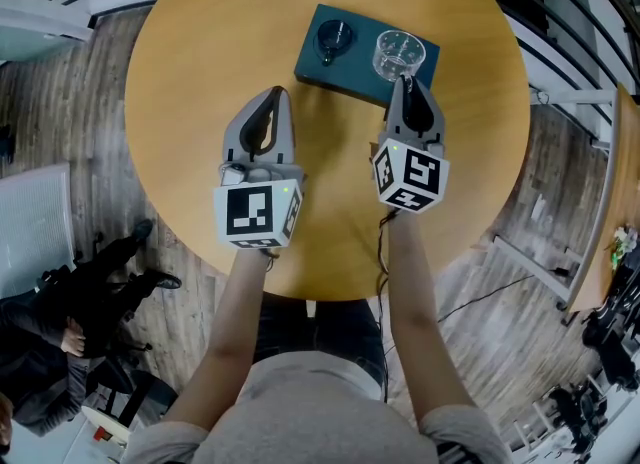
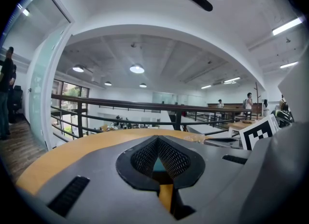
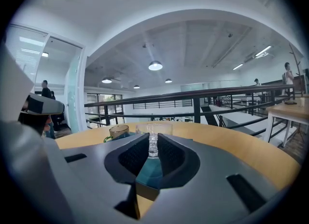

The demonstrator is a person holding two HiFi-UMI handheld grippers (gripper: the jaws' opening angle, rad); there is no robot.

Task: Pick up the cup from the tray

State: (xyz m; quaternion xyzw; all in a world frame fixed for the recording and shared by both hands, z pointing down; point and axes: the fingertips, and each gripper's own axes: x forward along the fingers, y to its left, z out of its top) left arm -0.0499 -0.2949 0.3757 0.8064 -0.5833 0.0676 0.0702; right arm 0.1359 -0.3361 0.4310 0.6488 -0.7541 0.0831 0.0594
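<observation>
The desk (image 1: pixel 200 62) is tan wood-grain, the tray (image 1: pixel 318 67) dark teal; the clear cup (image 1: pixel 399 53) is colourless, the dark cup (image 1: pixel 333 38) smoky brown. The left hand-held gripper (image 1: pixel 277 93) and right hand-held gripper (image 1: pixel 405 81) are grey with black meshed pads (image 3: pixel 130 154), each with a white cube (image 1: pixel 258 214) of black square markers.

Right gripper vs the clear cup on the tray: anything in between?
Nothing visible. The right gripper has its jaws closed on the near wall of the clear cup. The dark cup stands apart at the other end of the tray, out of the line.
</observation>
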